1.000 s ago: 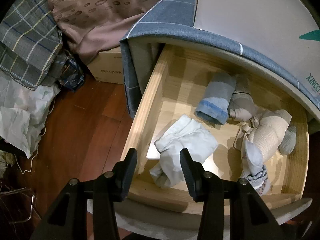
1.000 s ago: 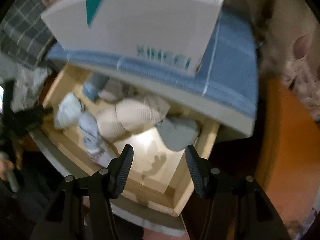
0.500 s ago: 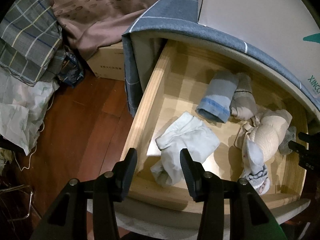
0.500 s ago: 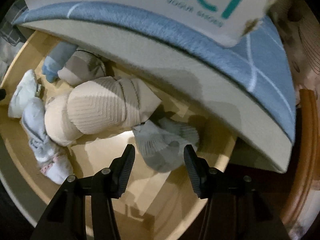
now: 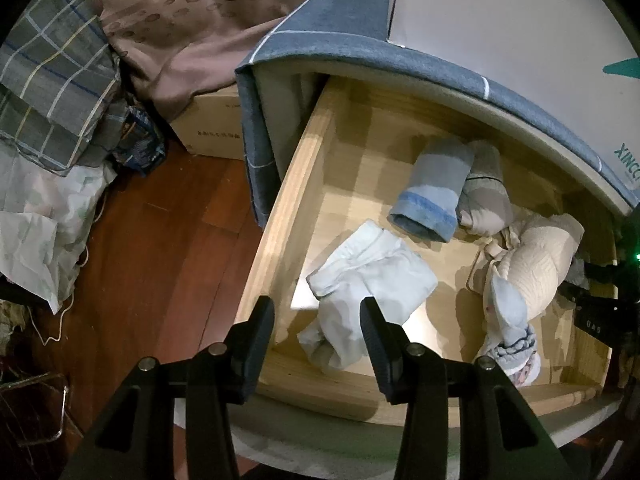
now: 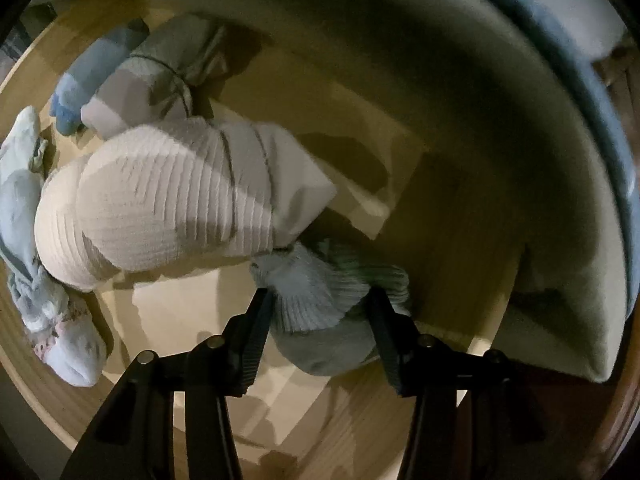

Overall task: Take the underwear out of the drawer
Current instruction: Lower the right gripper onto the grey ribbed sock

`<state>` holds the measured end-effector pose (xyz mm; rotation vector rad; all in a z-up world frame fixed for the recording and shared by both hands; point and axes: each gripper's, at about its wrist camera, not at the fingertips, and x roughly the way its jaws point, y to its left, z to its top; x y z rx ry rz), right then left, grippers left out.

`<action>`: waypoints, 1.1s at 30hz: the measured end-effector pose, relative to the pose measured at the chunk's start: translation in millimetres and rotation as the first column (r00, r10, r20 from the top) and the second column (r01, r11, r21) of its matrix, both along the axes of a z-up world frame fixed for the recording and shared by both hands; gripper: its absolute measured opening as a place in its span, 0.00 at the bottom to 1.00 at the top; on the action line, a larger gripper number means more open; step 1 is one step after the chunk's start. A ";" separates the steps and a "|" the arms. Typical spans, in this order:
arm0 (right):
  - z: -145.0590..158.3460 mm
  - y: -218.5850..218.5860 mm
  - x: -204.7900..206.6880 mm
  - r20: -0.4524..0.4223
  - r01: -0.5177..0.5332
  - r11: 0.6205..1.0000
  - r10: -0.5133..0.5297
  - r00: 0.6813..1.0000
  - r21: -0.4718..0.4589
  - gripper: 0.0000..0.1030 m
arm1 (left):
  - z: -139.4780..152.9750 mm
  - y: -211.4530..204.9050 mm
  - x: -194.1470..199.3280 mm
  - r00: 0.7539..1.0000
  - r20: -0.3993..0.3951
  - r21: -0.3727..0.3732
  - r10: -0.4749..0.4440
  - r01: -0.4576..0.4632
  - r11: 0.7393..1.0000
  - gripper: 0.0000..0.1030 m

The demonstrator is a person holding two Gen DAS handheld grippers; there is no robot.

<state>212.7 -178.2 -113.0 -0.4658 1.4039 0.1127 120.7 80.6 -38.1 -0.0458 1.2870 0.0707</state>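
Your right gripper [image 6: 318, 316] straddles the grey underwear [image 6: 324, 312] beside the drawer [image 5: 280, 216] wall, fingers touching it, closing. Your left gripper [image 5: 318, 320] hangs spread, empty, over the front edge.

A reddish wooden floor [image 5: 160, 248] spreads on the left under dim light. A cardboard box [image 5: 212, 128] stands against the cabinet's side, beneath brown spotted fabric [image 5: 192, 24]. Plaid cloth [image 5: 52, 80] and crumpled white sheeting [image 5: 36, 224] pile at the far left.
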 end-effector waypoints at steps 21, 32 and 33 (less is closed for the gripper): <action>-8.0 -20.9 -41.1 -0.289 0.432 0.895 -0.388 0.875 0.109 0.45 | 1.6 -2.3 0.7 1.000 0.010 -0.034 -0.017 0.017 0.999 0.44; -16.1 -30.0 -56.8 -0.325 0.564 0.820 -0.510 0.797 0.098 0.51 | -5.5 -6.8 3.8 0.998 -0.030 -0.087 -0.062 0.059 0.994 0.44; -17.3 -30.9 -58.7 -0.318 0.559 0.823 -0.505 0.802 0.104 0.55 | -6.9 -7.9 4.5 0.997 -0.037 -0.090 -0.069 0.066 0.994 0.44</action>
